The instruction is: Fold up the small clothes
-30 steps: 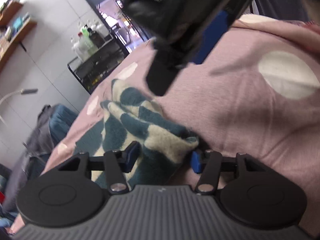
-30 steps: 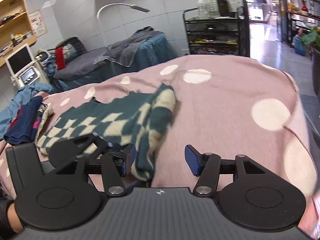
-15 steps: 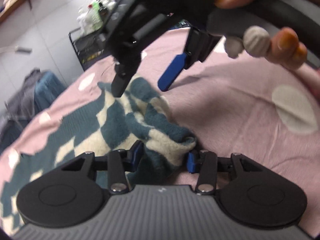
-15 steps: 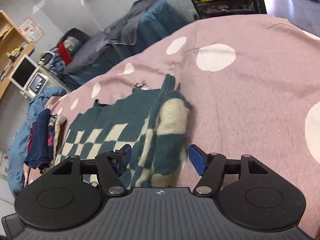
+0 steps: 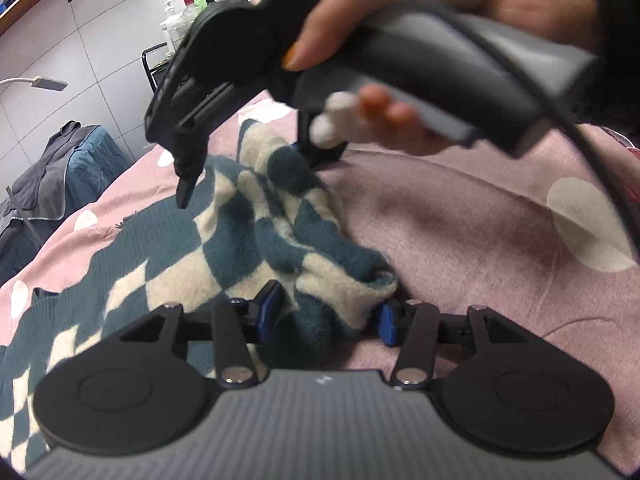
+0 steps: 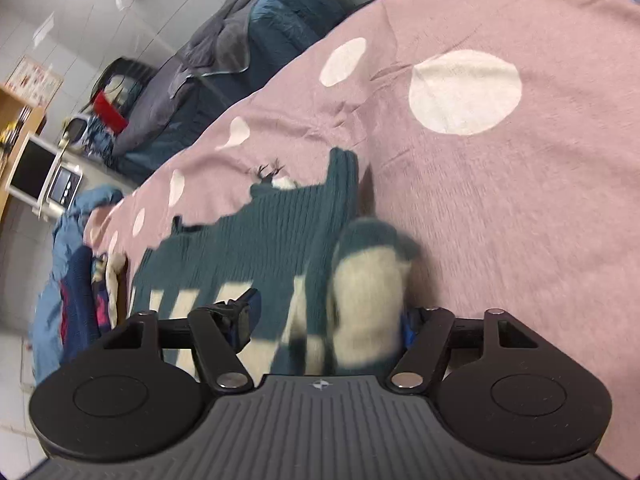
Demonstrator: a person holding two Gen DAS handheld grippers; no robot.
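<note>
We should close the right gripper [image 6: 326, 326] squarely on the bunched fold of the checked sweater [image 5: 256, 240] before lifting, so both layers come over together and the edge lands straight. Its jaws stand wide, the cream and teal bunch between them at lower centre of the right wrist view. Our left gripper [image 5: 326, 316] has the sweater's corner between its jaws, which are opening from a middling gap. The sweater lies on the pink dotted blanket [image 6: 520, 200], spreading toward the left.
</note>
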